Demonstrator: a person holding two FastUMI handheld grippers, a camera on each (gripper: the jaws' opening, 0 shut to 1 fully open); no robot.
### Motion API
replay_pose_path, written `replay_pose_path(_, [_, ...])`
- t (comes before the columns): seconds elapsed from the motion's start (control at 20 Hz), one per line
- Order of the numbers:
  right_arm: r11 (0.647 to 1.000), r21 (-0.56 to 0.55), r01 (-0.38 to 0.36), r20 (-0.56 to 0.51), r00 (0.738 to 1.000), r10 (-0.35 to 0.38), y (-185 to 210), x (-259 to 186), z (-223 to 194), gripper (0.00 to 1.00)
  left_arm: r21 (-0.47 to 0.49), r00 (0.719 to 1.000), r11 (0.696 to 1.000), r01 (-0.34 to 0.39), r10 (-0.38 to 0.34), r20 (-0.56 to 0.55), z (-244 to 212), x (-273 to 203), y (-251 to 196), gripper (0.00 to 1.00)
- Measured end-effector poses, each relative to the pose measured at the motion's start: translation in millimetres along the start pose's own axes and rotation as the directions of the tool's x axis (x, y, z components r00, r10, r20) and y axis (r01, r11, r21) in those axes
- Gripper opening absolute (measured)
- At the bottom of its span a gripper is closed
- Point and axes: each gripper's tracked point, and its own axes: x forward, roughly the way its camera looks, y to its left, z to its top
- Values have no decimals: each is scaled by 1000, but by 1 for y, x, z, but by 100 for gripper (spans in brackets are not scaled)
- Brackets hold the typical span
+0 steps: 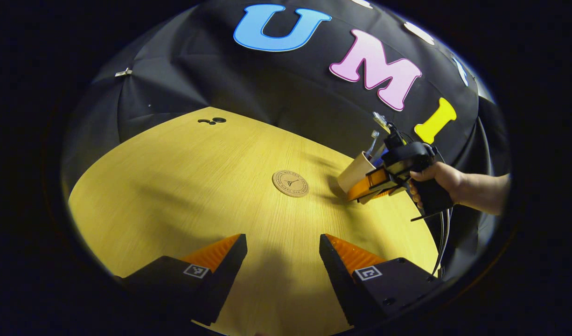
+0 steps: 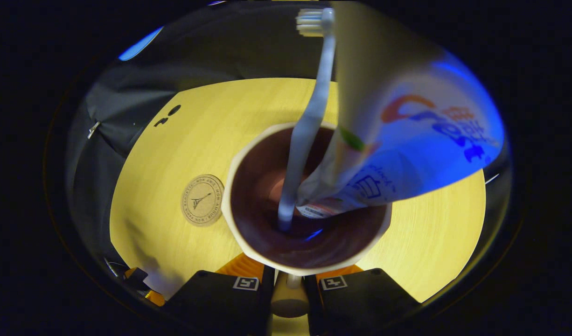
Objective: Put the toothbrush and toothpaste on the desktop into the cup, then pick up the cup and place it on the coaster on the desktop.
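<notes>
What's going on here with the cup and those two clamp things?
A person is holding a two-finger gripper in each hand. The right gripper is clamped on a cup that already holds the toothbrush and toothpaste, tilted near the round coaster on the table. The left gripper is open and holds nothing.

Left gripper (image 1: 283,254): black housings, square markers, ribbed fingers. Right gripper (image 1: 360,189): black body, trailing black cables (image 1: 444,233), held by a bare-armed hand (image 1: 436,179).
</notes>
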Motion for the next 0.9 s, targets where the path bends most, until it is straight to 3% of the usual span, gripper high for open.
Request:
replay_pose_path(0.65, [979, -172, -109, -50, 994, 102, 115, 24, 3, 33, -17, 998, 998, -55, 55, -14, -6, -26, 29, 97])
replay_pose_path(0.9, [967, -234, -105, -81, 993, 88, 127, 33, -9, 33, -30, 996, 996, -83, 83, -14, -7, -37, 48, 97])
